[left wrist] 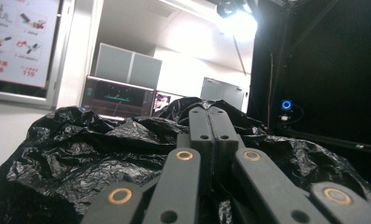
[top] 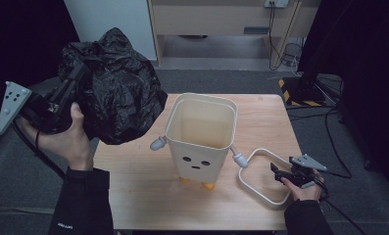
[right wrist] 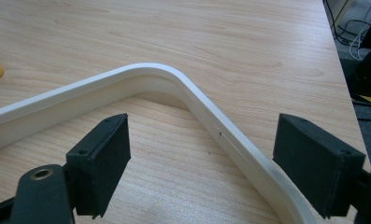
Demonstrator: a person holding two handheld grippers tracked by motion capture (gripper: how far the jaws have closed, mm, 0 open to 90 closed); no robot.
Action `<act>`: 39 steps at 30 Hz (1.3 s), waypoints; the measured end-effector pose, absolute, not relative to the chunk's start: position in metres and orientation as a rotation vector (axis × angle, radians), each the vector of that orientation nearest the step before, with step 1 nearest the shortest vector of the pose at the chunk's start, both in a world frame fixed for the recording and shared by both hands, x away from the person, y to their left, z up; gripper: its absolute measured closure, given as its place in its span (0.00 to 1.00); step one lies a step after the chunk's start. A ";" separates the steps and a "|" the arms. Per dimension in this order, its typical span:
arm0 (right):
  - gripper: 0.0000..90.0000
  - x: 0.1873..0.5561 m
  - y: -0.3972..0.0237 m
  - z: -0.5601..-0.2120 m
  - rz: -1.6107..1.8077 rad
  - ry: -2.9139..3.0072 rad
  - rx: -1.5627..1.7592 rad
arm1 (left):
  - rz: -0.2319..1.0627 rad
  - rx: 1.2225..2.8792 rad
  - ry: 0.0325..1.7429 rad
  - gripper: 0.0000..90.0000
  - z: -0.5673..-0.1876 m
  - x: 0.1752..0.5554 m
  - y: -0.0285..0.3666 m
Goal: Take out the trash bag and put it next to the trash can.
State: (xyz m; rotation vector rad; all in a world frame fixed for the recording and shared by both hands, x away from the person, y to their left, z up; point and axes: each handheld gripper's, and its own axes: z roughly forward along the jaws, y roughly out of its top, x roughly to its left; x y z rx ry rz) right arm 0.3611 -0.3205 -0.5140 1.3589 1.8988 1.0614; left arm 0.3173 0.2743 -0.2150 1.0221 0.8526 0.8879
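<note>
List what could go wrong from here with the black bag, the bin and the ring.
1. The left claw pinches only a fold of the crumpled black bin bag, held up left of the cream bin; the thin plastic could slip or tear.
2. The bin stands on small yellow feet; pushing the bag in might tip it.
3. The right claw is open astride the cream ring; it could skid when closed.

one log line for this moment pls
left gripper: shut on black bag, held above table | right gripper: open astride ring frame | bin: upright, unlined
</note>
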 end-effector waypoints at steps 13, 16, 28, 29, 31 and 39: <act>0.21 0.361 -0.321 -0.514 1.059 1.900 1.358 | 0.869 1.062 0.986 1.00 -0.255 0.329 0.291; 0.21 0.360 -0.321 -0.515 1.057 1.902 1.359 | 0.864 1.073 1.014 1.00 -0.264 0.333 0.295; 0.21 0.360 -0.321 -0.515 1.053 1.902 1.356 | 0.863 1.151 1.106 1.00 -0.304 0.345 0.302; 0.21 0.360 -0.321 -0.515 1.054 1.901 1.358 | 0.863 1.157 1.112 1.00 -0.307 0.346 0.303; 0.21 0.360 -0.321 -0.515 1.054 1.899 1.358 | 0.860 1.167 1.124 1.00 -0.312 0.348 0.303; 0.21 0.359 -0.321 -0.514 1.057 1.895 1.364 | 0.850 1.224 1.157 1.00 -0.336 0.352 0.301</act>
